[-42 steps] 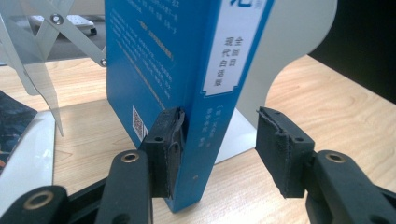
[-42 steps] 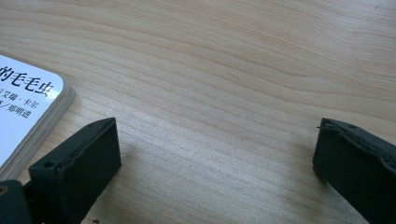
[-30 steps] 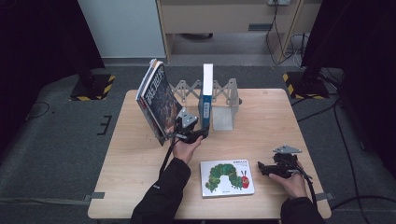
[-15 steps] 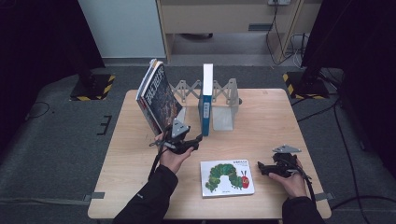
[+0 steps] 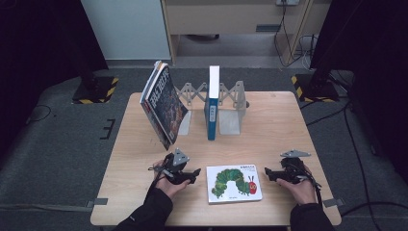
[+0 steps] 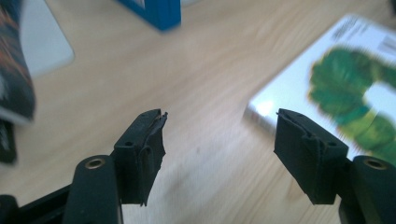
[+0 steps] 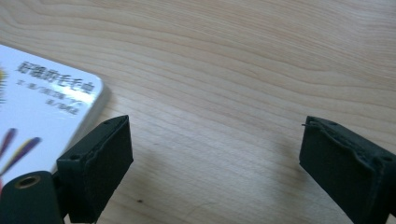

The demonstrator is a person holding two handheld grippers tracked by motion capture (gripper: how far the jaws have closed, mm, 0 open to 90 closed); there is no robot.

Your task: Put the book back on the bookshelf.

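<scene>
On table (image 5: 269,120): three books, one flat (image 5: 235,183), two standing.

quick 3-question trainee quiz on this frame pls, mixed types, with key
1. True or false: the caterpillar book stands upright in the rack.
2. What lies between the left gripper and the right gripper on the table? A) the blue book B) the caterpillar book C) the dark magazine
3. Fill in: in each gripper view, the jaws stand apart with ____ between them.

Key:
1. False: it lies flat on the table near the front edge. The blue book stands upright at the rack, and the dark magazine leans beside it.
2. B
3. Nothing: bare table wood shows in the gap.
</scene>
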